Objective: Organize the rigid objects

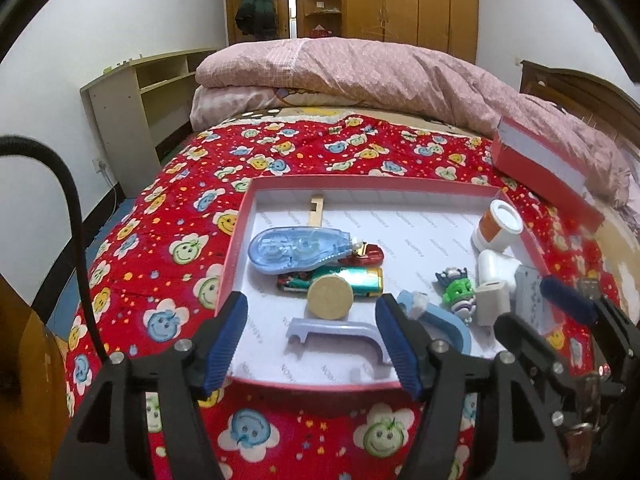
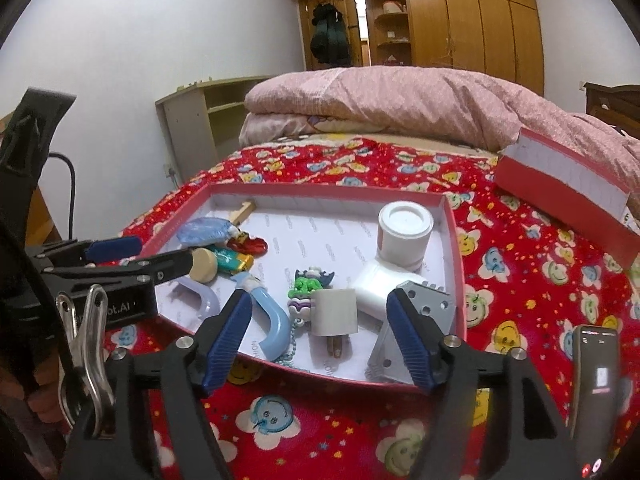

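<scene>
Bedroom sort near done: small objects all inside tray [image 1: 240,224] on bed; none seen outside it; left gripper [image 1: 312,340] and right gripper [image 2: 320,340] apart, empty, at tray's near rim.

Partial "ot.AI" in white on black body of left gripper [image 2: 192,258], seen in right wrist view. Repeating grey watermark print on white liner of red tray [image 1: 400,216], letters mirrored/too blurred to read. Phone screen [image 2: 598,380] text too small. Nothing else legible.
</scene>
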A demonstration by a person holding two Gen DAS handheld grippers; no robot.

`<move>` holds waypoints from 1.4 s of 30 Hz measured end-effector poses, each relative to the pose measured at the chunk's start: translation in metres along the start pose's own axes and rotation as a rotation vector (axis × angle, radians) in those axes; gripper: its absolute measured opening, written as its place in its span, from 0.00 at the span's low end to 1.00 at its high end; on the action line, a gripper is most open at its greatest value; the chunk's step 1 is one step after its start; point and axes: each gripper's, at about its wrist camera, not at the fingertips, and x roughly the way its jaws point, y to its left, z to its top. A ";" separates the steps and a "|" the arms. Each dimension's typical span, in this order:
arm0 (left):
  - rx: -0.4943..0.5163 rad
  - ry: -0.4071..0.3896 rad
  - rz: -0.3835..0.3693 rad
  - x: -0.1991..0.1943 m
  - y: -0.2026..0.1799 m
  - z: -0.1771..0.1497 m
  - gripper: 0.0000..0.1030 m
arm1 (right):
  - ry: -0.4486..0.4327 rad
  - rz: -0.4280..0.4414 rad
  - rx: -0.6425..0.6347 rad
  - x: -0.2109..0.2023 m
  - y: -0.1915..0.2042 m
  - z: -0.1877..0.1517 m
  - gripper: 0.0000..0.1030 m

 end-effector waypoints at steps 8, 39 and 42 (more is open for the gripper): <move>-0.021 -0.013 0.001 -0.033 0.006 -0.011 0.68 | -0.037 0.020 -0.011 -0.033 0.015 0.002 0.72; -0.023 0.050 -0.007 -0.050 -0.006 -0.083 0.69 | 0.092 -0.117 0.059 -0.065 0.015 -0.062 0.81; -0.016 0.065 -0.006 -0.042 -0.008 -0.087 0.69 | 0.119 -0.138 0.068 -0.057 0.010 -0.068 0.81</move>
